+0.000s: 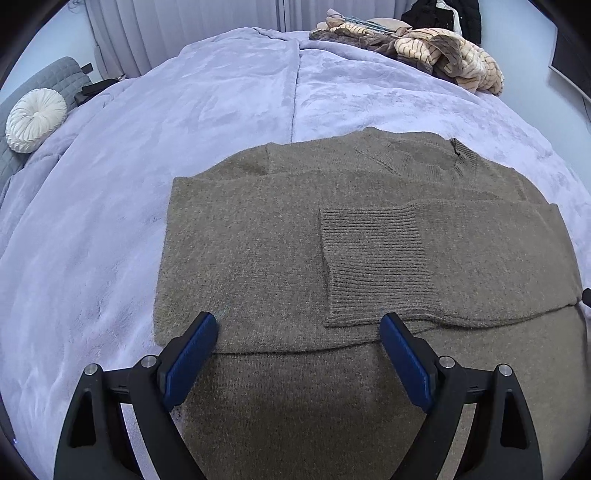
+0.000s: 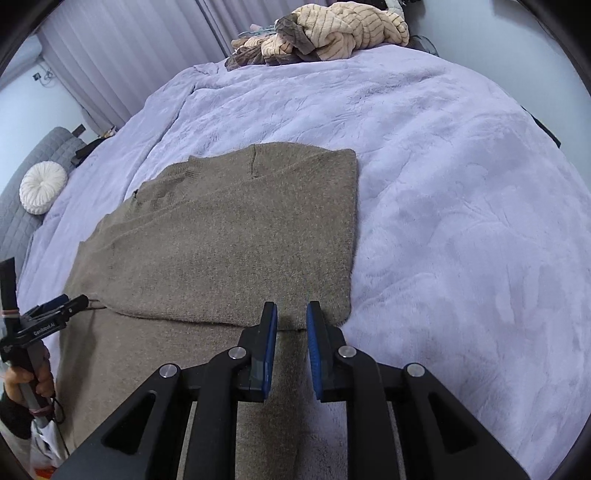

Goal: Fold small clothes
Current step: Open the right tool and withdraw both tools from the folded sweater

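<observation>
From the left wrist, the brown knit sweater (image 1: pixel 280 236) lies partly folded near the bed's near edge, one ribbed cuff (image 1: pixel 373 262) laid across its body, and the left gripper (image 1: pixel 299 332) hovers spread wide over it. From the right wrist, the right gripper (image 2: pixel 291 314) stands narrowly parted, pinching nothing, above the sweater's folded edge on the lavender blanket (image 2: pixel 461 206); striped clothes (image 2: pixel 332 33) are heaped at the far edge before pale curtains (image 2: pixel 122 55).
</observation>
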`<act>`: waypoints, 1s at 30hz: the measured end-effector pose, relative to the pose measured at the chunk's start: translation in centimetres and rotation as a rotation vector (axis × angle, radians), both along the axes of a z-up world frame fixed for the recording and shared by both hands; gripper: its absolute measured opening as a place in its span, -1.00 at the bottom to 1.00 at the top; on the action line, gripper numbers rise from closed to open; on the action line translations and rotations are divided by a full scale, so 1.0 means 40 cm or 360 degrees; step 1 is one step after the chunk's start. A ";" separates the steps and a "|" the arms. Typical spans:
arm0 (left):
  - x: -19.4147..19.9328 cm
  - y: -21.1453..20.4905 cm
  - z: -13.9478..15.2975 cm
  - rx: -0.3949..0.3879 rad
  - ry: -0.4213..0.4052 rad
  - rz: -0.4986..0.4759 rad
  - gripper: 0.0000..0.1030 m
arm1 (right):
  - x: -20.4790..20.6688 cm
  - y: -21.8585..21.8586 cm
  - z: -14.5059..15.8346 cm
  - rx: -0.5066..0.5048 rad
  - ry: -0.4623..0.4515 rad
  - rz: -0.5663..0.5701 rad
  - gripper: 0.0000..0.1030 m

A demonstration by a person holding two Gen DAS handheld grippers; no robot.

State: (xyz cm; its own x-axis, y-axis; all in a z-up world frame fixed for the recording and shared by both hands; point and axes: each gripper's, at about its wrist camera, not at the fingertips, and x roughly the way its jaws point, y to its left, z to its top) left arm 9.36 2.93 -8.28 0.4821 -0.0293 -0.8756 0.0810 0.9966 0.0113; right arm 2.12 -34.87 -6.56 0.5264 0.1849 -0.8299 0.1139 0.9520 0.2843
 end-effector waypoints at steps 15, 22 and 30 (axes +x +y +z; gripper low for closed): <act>-0.038 0.024 0.024 -0.0046 0.0025 0.0016 0.76 | -0.025 0.031 0.007 0.0269 0.0039 0.0005 0.04; -0.096 0.037 0.040 -0.0057 0.0044 -0.0006 0.76 | -0.069 0.021 0.017 0.0377 0.0044 -0.0043 0.28; -0.166 0.048 0.046 -0.0104 0.0077 -0.0003 0.77 | -0.135 0.039 0.019 0.0387 0.0061 -0.0040 0.44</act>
